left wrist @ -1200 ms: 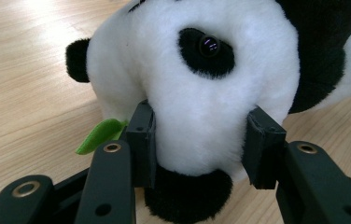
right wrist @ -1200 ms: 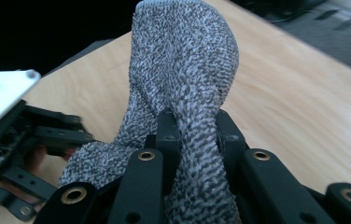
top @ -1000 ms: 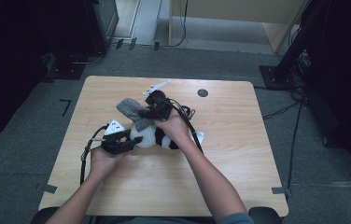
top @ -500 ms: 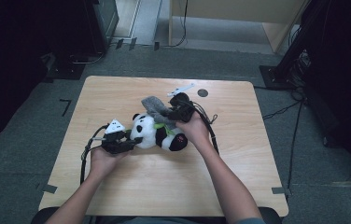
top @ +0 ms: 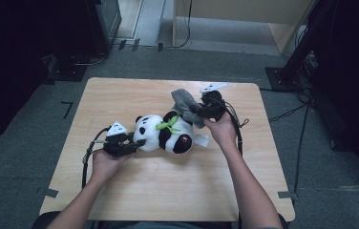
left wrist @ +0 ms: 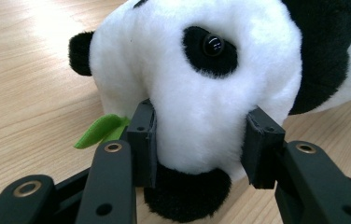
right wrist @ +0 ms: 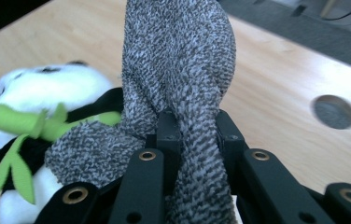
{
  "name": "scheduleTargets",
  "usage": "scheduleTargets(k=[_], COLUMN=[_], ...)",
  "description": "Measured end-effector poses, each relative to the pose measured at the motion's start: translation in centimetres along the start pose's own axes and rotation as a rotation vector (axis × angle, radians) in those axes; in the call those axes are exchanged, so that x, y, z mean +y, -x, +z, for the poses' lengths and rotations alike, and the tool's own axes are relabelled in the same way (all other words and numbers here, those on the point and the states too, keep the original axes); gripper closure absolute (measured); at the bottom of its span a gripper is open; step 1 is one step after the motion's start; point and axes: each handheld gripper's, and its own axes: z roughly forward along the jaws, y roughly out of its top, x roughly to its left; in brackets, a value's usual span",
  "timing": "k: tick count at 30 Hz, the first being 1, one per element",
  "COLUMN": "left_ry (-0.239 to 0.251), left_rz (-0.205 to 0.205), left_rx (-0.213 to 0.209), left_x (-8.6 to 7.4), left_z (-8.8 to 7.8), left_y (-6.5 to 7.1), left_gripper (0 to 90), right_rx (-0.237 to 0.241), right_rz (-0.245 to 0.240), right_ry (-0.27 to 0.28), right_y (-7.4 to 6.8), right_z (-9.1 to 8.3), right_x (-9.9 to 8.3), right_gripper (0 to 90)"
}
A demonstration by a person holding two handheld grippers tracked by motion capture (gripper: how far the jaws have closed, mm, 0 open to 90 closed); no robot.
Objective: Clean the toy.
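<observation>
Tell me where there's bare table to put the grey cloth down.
Bare wood lies along the near edge of the table, between the two forearms, and across the far left corner beyond the toy panda. The strip right of the right gripper is free too. The middle is crowded: panda, grey cloth, left gripper.

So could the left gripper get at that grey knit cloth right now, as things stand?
Probably not. The left gripper is clamped on the panda's head, and the panda's body lies between it and the grey knit cloth, which the right gripper already pinches.
</observation>
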Motion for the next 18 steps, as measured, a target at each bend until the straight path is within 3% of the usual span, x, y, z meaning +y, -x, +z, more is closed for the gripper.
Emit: scheduleTargets(k=[3, 8, 10, 14, 18], left_ry=[0.006, 0.01, 0.01, 0.012, 0.01], left_rz=[0.014, 0.013, 0.012, 0.008, 0.002], left_rx=[0.007, 0.012, 0.013, 0.011, 0.008], left_x=[-0.1, -0.1, -0.1, -0.1, 0.0], left_z=[0.0, 0.0, 0.0, 0.0, 0.0], left_y=[0.1, 0.2, 0.2, 0.2, 0.2], left_gripper=[54.0, 53.0, 52.9, 52.9, 52.9], right_rx=[-0.017, 0.058, 0.088, 0.11, 0.172], right_rz=[0.019, 0.023, -0.004, -0.054, -0.015], right_ry=[0.04, 0.126, 0.138, 0.107, 0.085], right_y=[0.8, -0.1, -1.1, -2.5, -2.8], right_z=[-1.3, -3.1, -2.8, -1.3, 0.4], right_x=[-0.2, -0.4, -0.8, -2.0, -3.2], right_gripper=[77.6, 77.6, 77.6, 77.5, 77.5])
